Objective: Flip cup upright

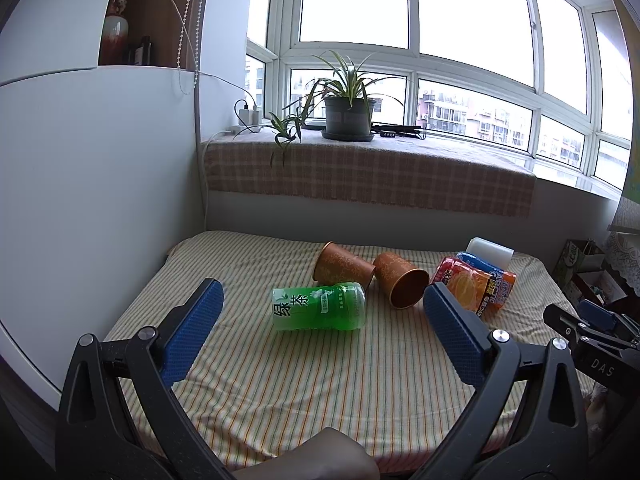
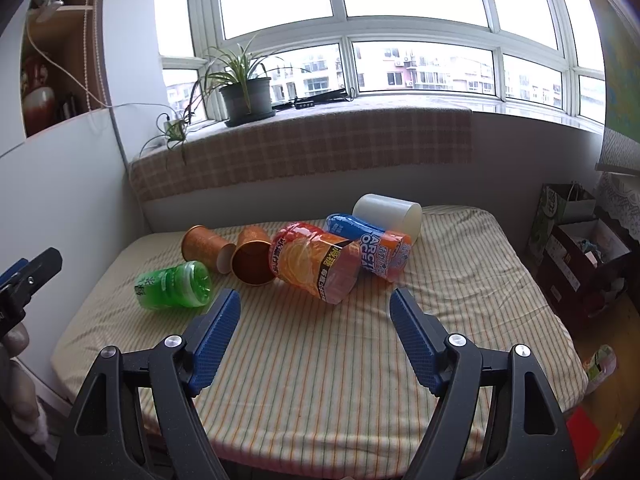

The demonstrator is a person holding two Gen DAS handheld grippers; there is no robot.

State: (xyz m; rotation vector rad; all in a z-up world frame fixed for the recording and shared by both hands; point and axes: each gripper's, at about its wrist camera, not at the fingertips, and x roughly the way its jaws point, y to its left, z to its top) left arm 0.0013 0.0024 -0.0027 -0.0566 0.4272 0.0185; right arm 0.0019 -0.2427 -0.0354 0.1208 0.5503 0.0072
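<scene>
Several cups lie on their sides on a striped cloth table [image 1: 320, 380]. A green cup [image 1: 319, 306] [image 2: 174, 285] lies nearest the left. Two copper-brown cups [image 1: 343, 268] [image 1: 401, 281] lie behind it, also in the right wrist view [image 2: 206, 248] [image 2: 253, 258]. An orange-red cup [image 2: 314, 262] [image 1: 466, 285], a blue cup [image 2: 370, 246] and a white cup [image 2: 388, 216] [image 1: 490, 254] lie to the right. My left gripper [image 1: 323, 312] is open, held short of the green cup. My right gripper [image 2: 315, 312] is open, just short of the orange-red cup.
A potted plant [image 1: 348, 114] stands on the checked window ledge [image 1: 380, 172] behind the table. A white cabinet wall [image 1: 100, 200] bounds the left side. Boxes and bags [image 2: 580, 248] stand on the floor at the right.
</scene>
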